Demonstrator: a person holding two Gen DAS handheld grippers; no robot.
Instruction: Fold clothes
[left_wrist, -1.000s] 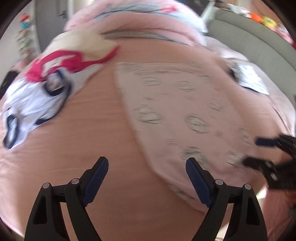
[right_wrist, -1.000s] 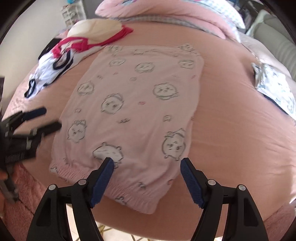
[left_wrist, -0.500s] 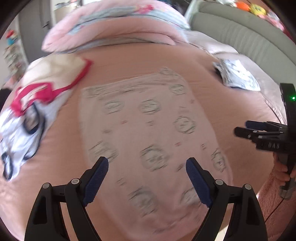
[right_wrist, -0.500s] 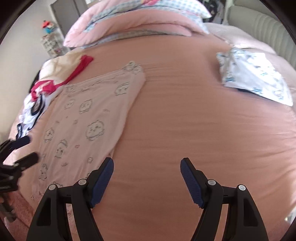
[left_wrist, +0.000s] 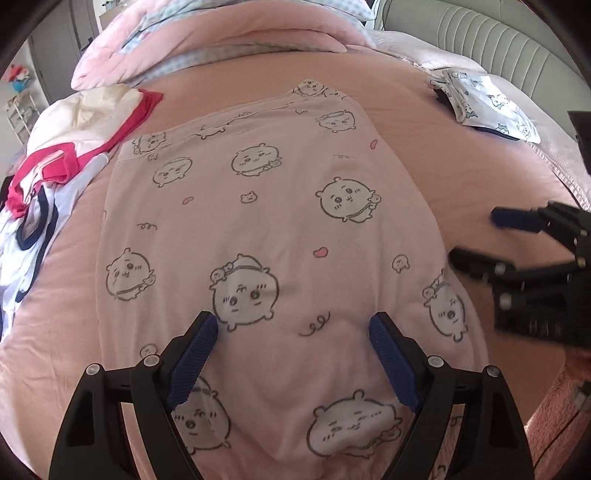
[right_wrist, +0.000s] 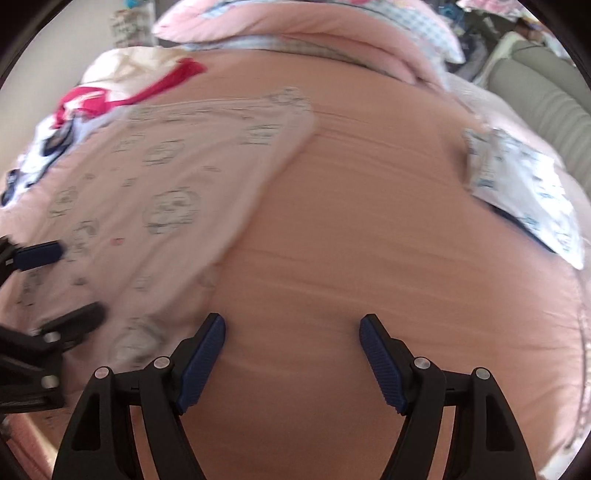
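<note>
I've got the left gripper (left_wrist: 291, 332) spread wide, empty, over the near half of the pink printed garment (left_wrist: 266, 206), which lies flat on the pink bedsheet (left_wrist: 424, 125). Right gripper (right_wrist: 291, 334) also spread, holding nothing, over bare sheet just right of the garment's edge. Right view is blurred, so contact unclear. Red-and-white clothes pile (left_wrist: 55, 162) far left, folded white printed piece (left_wrist: 487, 105) far right
</note>
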